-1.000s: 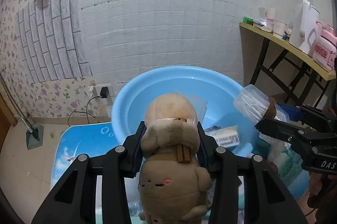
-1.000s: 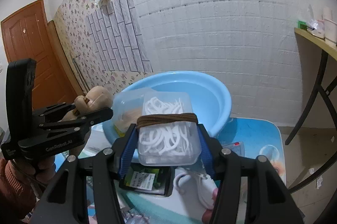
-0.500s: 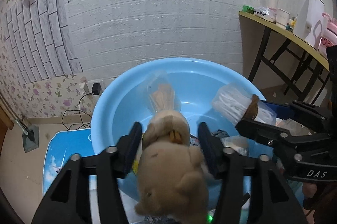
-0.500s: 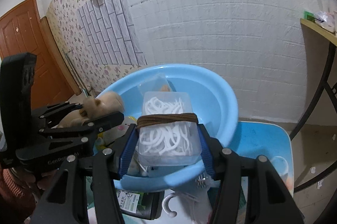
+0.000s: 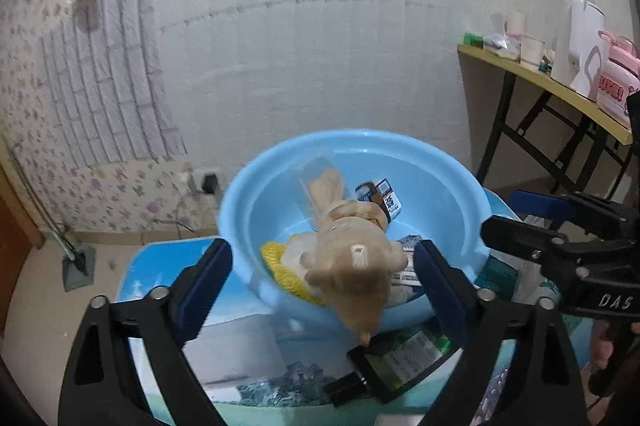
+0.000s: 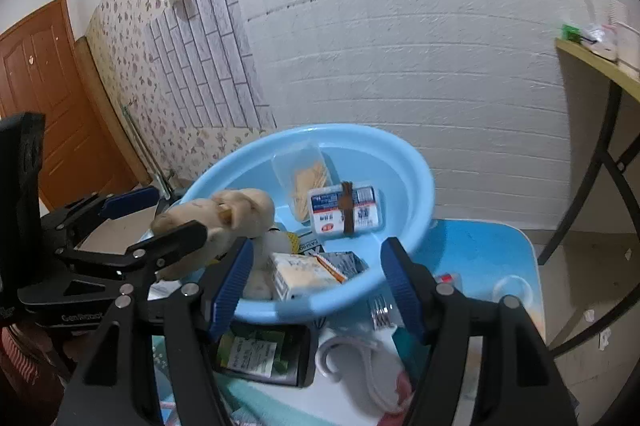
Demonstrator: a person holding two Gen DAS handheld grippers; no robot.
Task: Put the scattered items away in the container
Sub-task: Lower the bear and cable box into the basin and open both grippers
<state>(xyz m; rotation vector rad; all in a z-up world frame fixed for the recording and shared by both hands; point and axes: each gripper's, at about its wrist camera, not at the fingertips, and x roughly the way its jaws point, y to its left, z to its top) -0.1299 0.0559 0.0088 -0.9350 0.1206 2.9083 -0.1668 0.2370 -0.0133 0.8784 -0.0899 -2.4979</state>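
Note:
A light blue basin (image 5: 256, 194) (image 6: 412, 194) stands on a blue patterned table. My left gripper (image 5: 324, 282) is open; the tan plush toy (image 5: 352, 258) (image 6: 224, 214) lies loose over the basin's near rim between its jaws. My right gripper (image 6: 316, 286) is open and empty just in front of the basin. The clear floss-pick box with a brown band (image 6: 346, 212) (image 5: 378, 198) lies inside the basin, beside a clear toothpick box (image 6: 304, 178). A yellow item (image 5: 280, 266) and small cartons (image 6: 304, 274) also lie in the basin.
On the table in front of the basin lie a dark green-labelled box (image 6: 260, 354) (image 5: 400, 362), a white hook-shaped item (image 6: 360, 358) and a fork (image 6: 380, 310). A wooden side table (image 5: 552, 86) with cups stands at right. A white brick wall is behind.
Both grippers moved over the basin and opened. The plush toy dropped from my left gripper onto the basin rim. The floss-pick box left my right gripper and now lies in the basin.

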